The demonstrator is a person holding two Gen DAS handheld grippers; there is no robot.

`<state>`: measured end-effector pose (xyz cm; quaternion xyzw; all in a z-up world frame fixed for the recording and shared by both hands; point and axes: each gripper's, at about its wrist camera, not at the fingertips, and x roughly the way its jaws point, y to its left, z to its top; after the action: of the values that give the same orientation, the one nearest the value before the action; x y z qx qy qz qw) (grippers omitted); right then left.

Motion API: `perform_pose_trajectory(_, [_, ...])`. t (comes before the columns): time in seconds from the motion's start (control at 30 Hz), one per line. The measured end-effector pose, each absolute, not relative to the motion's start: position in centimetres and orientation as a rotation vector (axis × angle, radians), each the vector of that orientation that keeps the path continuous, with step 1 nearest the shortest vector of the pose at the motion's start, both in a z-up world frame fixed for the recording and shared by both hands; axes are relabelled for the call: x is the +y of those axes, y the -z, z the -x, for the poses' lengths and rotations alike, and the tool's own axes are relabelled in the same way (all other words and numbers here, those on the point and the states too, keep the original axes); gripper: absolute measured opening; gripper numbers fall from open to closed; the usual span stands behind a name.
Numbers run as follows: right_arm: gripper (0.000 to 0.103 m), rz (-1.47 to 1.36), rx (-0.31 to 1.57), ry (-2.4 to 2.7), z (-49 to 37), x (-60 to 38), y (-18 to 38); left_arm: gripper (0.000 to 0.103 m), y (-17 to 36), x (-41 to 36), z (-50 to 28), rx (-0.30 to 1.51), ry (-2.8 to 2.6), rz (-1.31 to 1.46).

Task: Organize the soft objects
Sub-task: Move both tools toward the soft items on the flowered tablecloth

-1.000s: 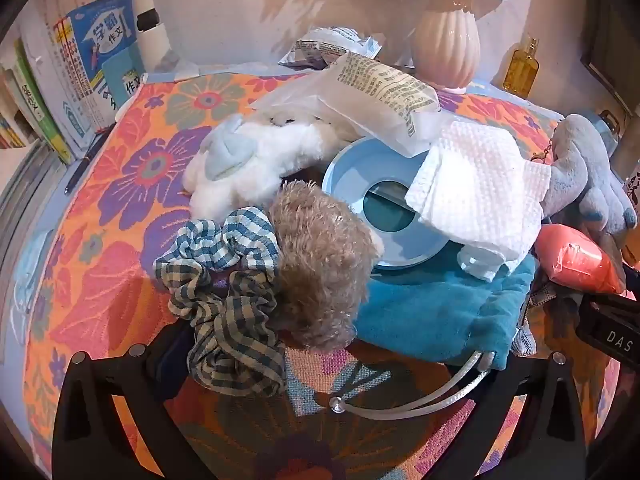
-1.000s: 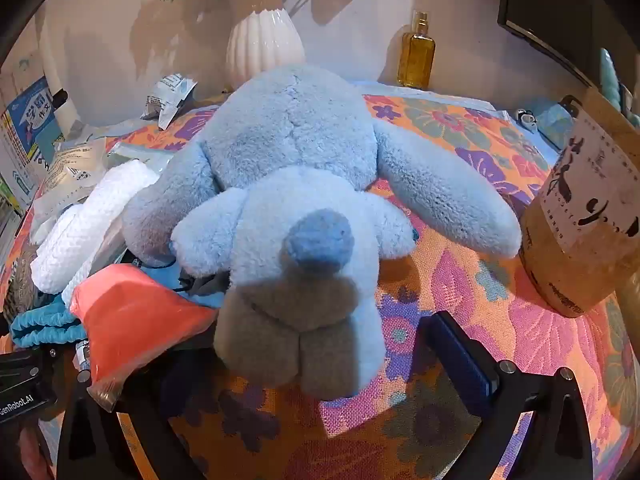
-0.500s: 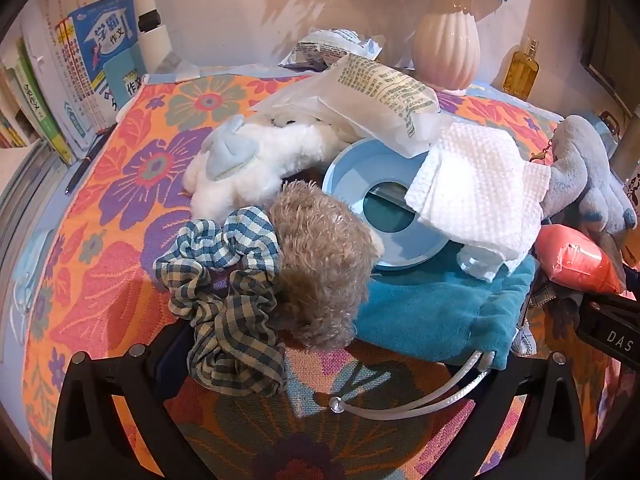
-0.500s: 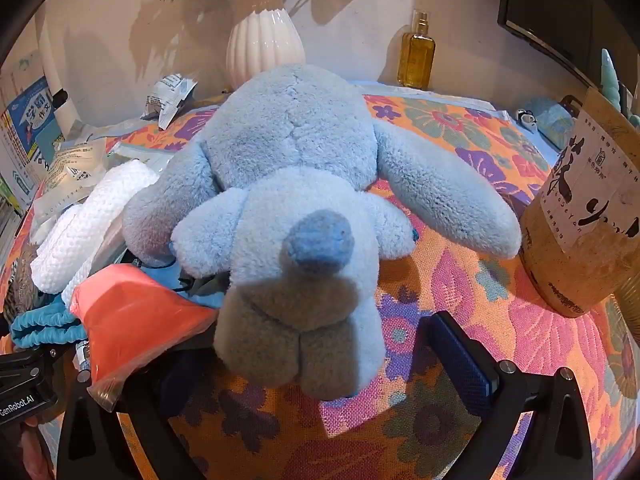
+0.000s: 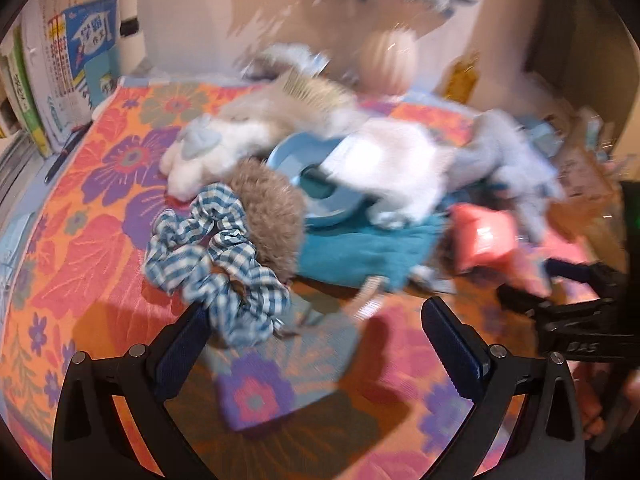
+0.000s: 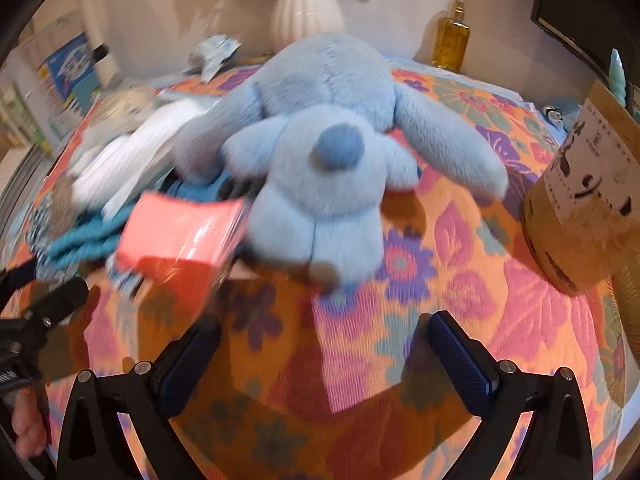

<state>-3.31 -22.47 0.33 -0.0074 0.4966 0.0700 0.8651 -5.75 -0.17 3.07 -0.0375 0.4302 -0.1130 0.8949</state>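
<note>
A pile of soft things lies on a flowered cloth (image 5: 100, 240). In the left wrist view I see a blue-checked scrunchie (image 5: 212, 256), a brown fuzzy ball (image 5: 268, 212), a white plush (image 5: 212, 156), a teal pouch (image 5: 360, 252) and a white towel (image 5: 392, 164). My left gripper (image 5: 316, 344) is open and empty, just short of the scrunchie. In the right wrist view a blue plush dog (image 6: 328, 152) lies ahead, with an orange packet (image 6: 184, 232) at its left. My right gripper (image 6: 324, 356) is open and empty, short of the dog.
A light blue dish (image 5: 312, 184) sits under the towel. A white vase (image 6: 308, 12) and an amber bottle (image 6: 452, 40) stand at the back wall. A brown paper container (image 6: 584, 208) stands at the right. Books (image 5: 52, 80) stand at the far left.
Both grippers have pulled back and up from the pile, so the objects sit farther away. Both views are blurred by the motion. The objects have not moved.
</note>
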Motion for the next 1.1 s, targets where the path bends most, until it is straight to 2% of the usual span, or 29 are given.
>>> perform_pose_trajectory(0.1, [0.103, -0.004, 0.92, -0.214, 5.9, -22.5, -2.4, 0.102, -5.7, 0.0, 7.5, 0.771, 0.291, 0.088])
perform_pose_trajectory(0.2, [0.103, 0.017, 0.703, -0.191, 7.5, -22.4, -6.1, 0.102, -8.2, -0.2, 6.6, 0.668, 0.265, 0.091])
perform_pose_trajectory(0.37, [0.103, 0.015, 0.499, -0.12, 6.1, -21.9, -7.7, 0.102, -7.8, -0.8, 4.4, 0.579, 0.166, 0.089])
perform_pose_trajectory(0.5, [0.103, 0.007, 0.534, -0.112, 5.4, -21.2, -5.5, 0.102, -4.8, -0.5, 4.0, 0.589, 0.139, 0.095])
perform_pose_trajectory(1.1, [0.103, 0.046, 0.556, -0.08, 5.2, -20.5, -4.7, 0.102, -4.0, -0.8, 4.4, 0.612, 0.138, 0.069])
